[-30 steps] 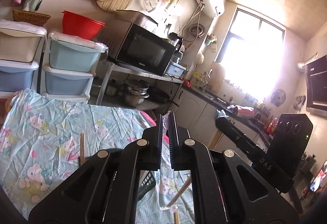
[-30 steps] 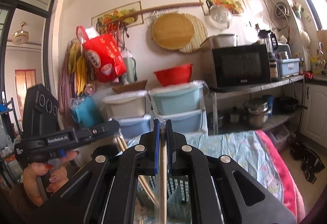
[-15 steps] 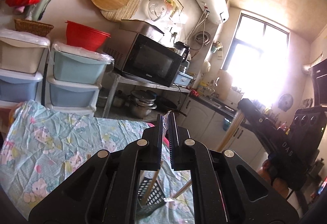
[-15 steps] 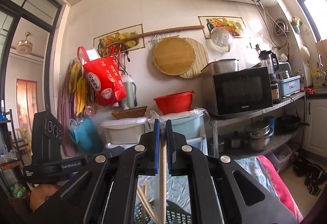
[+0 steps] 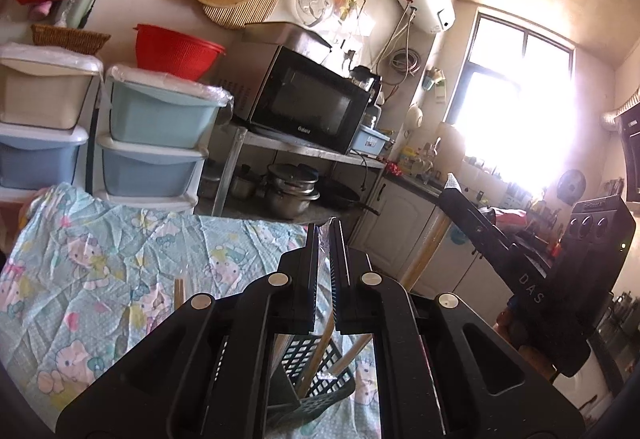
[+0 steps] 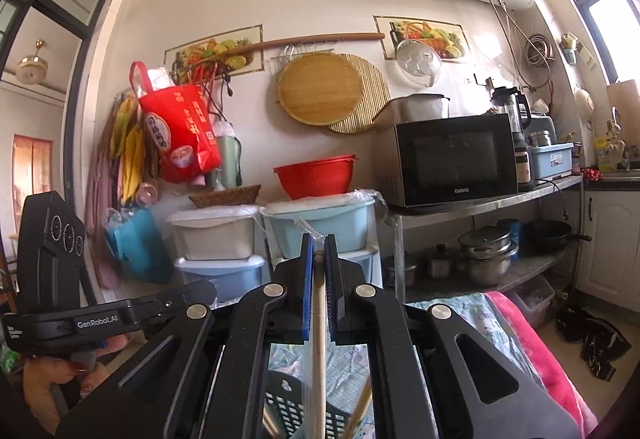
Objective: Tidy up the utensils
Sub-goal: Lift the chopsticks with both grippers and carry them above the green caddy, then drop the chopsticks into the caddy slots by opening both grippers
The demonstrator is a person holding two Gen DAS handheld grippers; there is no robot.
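Now lifted higher above the black basket [image 6: 298, 409], a wrapped chopstick [image 6: 319, 323] is clamped by the right gripper [image 6: 319, 263], its clear wrapper [image 5: 325, 239] seemingly pinched by the left gripper [image 5: 324, 271], so unwrapping is underway.

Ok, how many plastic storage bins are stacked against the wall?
4. Top row: cream bin, teal bin. Below them: left blue bin, right blue bin. Others may be hidden beyond the left edge.

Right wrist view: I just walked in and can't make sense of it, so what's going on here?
A person holds a gripper in each hand above a black basket on the table. The right gripper is clamped on a plastic-wrapped chopstick whose lower end reaches into the basket. The left gripper pinches clear wrapper. More chopsticks already stand in the basket.
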